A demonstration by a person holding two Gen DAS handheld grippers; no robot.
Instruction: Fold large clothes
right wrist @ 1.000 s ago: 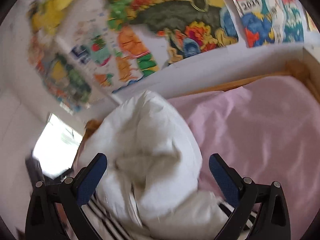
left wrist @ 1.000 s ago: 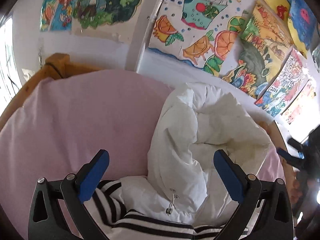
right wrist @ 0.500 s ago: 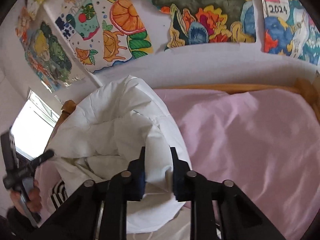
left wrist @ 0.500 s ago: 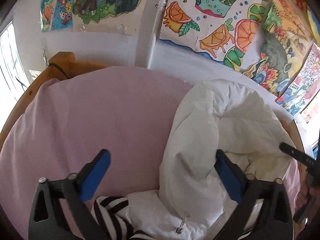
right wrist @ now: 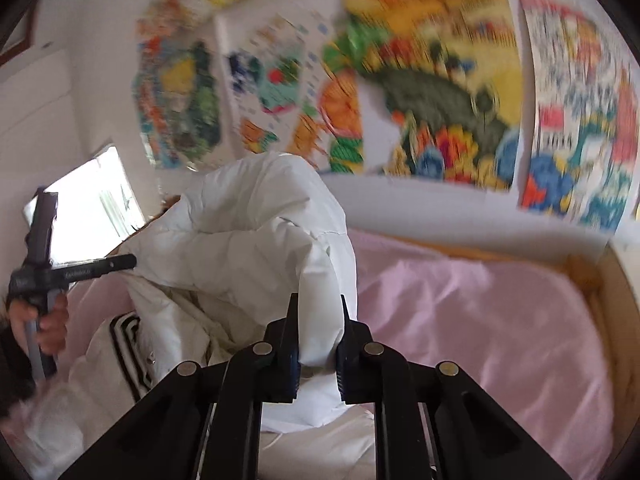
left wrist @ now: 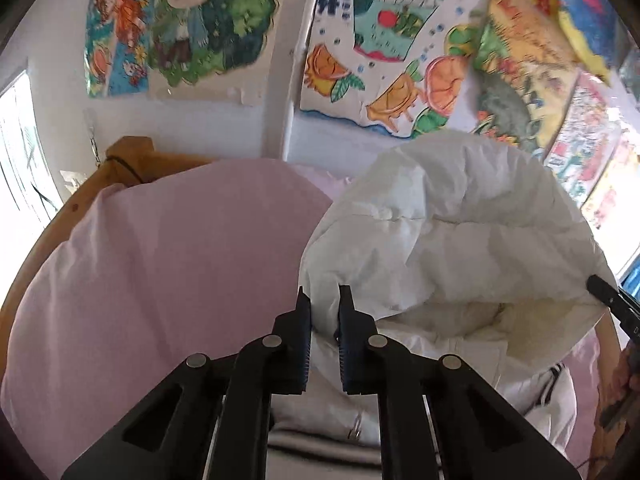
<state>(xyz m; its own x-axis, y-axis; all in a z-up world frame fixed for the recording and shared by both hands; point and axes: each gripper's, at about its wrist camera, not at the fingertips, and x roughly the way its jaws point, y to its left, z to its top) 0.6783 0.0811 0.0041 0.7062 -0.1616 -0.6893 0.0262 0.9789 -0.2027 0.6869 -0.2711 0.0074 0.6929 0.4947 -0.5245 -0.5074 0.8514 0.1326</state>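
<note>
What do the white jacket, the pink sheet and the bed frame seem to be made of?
The white jacket looks like thin, slightly crisp synthetic shell over padding: stitched puffy sections, sharp wrinkles. The pink sheet seems matte woven cotton or similar, softly creased. The bed frame looks like light varnished wood, with a knot showing.

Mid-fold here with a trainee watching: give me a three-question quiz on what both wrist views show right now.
1. True or false: the left gripper is clamped on the white puffy jacket.
2. What colour is the sheet under the jacket: A blue, B pink, C grey?
3. Fill in: the fold between the right gripper pads is of the ____ jacket.

Key: 1 true; 2 B; 3 white.
</note>
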